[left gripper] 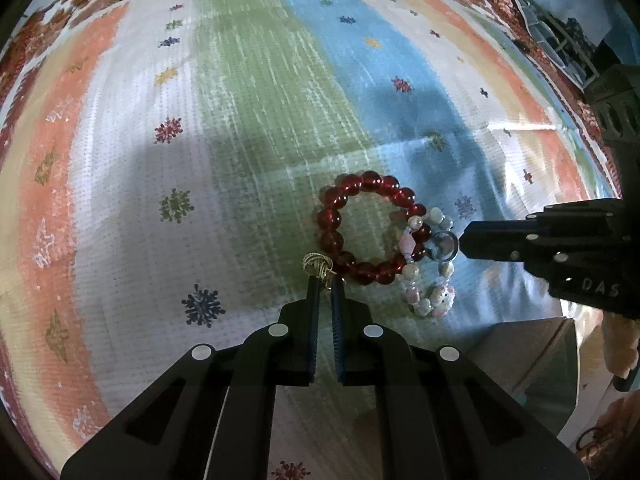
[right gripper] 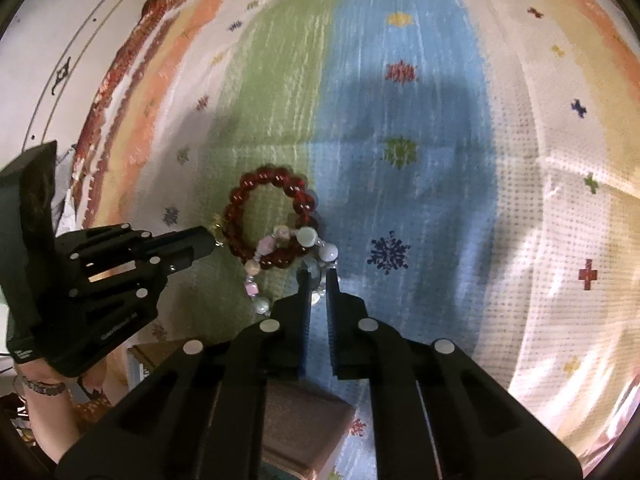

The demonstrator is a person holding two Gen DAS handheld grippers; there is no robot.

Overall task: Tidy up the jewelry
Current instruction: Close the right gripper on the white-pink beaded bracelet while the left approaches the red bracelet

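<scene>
While pinched, gold earring (left gripper: 317, 265) at left tool (left gripper: 324, 284) tips

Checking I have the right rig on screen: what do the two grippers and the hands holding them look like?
Both are matte black two-finger grippers with angular, cut-out bodies and round white dots on them. The left gripper and right gripper have blue ribbed pads on the inner finger faces. The right one's body bears embossed letters "DAS". The left hand is bare-skinned with a beaded wristband; no sleeve or cable is clear.
</scene>
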